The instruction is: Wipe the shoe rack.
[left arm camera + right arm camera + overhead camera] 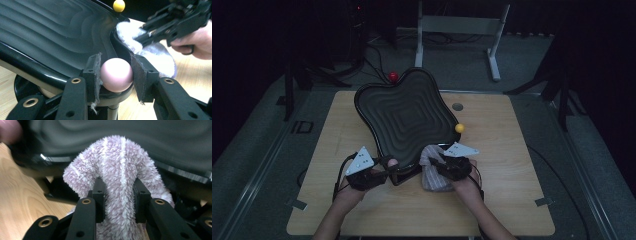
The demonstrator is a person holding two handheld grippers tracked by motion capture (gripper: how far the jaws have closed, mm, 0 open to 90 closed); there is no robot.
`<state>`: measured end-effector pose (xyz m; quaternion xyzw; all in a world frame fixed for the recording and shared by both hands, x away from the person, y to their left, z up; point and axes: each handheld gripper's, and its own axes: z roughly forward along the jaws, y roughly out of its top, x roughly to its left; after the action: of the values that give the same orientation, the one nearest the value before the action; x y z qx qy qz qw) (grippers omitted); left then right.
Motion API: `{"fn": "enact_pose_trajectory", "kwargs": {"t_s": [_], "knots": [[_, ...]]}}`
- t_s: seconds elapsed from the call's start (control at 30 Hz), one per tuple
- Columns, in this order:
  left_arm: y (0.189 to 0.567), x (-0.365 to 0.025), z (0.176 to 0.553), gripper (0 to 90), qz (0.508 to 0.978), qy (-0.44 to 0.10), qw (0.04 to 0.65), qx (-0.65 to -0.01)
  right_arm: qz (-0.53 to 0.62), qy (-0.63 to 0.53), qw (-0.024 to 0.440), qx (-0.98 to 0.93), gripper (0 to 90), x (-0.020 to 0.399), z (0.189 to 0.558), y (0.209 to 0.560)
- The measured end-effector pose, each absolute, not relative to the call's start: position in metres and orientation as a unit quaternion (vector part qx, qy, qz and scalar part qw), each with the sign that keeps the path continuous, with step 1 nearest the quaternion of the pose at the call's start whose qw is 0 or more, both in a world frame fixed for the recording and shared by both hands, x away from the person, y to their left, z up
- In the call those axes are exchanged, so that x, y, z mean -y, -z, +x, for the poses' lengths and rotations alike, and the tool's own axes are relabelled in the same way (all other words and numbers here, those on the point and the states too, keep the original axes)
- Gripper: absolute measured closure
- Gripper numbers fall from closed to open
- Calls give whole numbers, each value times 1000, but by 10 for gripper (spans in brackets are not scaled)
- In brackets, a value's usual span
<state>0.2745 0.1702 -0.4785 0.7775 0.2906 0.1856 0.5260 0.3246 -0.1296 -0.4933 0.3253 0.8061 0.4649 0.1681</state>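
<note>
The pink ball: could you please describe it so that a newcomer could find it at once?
Start at the black rippled tray on the wooden table. At its near edge, the left gripper clamps the pink ball. The yellow ball and red ball sit at other corners, ungripped.

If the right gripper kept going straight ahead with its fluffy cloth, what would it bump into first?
Probably the black wavy tray: the right gripper points at its rim, and the fluffy cloth already looks pressed against it.
</note>
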Motion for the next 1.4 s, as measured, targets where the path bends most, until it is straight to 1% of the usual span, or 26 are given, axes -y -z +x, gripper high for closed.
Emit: {"fn": "enact_pose_trajectory", "kwargs": {"t_s": [0.13, 0.3, 0.37, 0.47, 0.5, 0.53, 0.6, 0.7, 0.83, 1.1, 1.17, 1.3, 1.4], "knots": [[479, -170, 274, 605, 776, -184, 528, -291, 323, -480, 171, -797, 697, 130, 323, 486], [479, -171, 274, 605, 776, -185, 528, -291, 324, -469, 153, -807, 696, 121, 326, 504], [479, -170, 274, 605, 776, -185, 527, -291, 324, -466, 149, -810, 696, 120, 326, 506], [479, -170, 274, 605, 776, -186, 527, -291, 317, -474, 158, -806, 696, 123, 322, 491], [479, -170, 274, 605, 776, -186, 527, -291, 317, -474, 158, -806, 696, 123, 322, 491], [479, -170, 274, 605, 777, -187, 526, -291, 315, -489, 159, -798, 696, 125, 319, 482], [478, -169, 274, 605, 777, -188, 526, -291, 313, -493, 157, -796, 696, 125, 319, 481], [478, -169, 273, 605, 777, -189, 524, -292, 301, -481, 151, -809, 698, 115, 314, 491], [478, -169, 273, 604, 777, -189, 524, -293, 306, -475, 138, -813, 697, 113, 311, 499], [478, -169, 273, 604, 777, -190, 523, -293, 277, -489, 139, -815, 697, 106, 297, 486], [478, -168, 272, 605, 779, -192, 520, -294, 272, -485, 144, -819, 697, 103, 294, 489], [478, -168, 272, 604, 778, -192, 522, -294, 277, -475, 130, -825, 696, 101, 293, 502], [478, -168, 272, 605, 778, -191, 521, -295, 270, -476, 123, -828, 696, 97, 286, 500]]}}
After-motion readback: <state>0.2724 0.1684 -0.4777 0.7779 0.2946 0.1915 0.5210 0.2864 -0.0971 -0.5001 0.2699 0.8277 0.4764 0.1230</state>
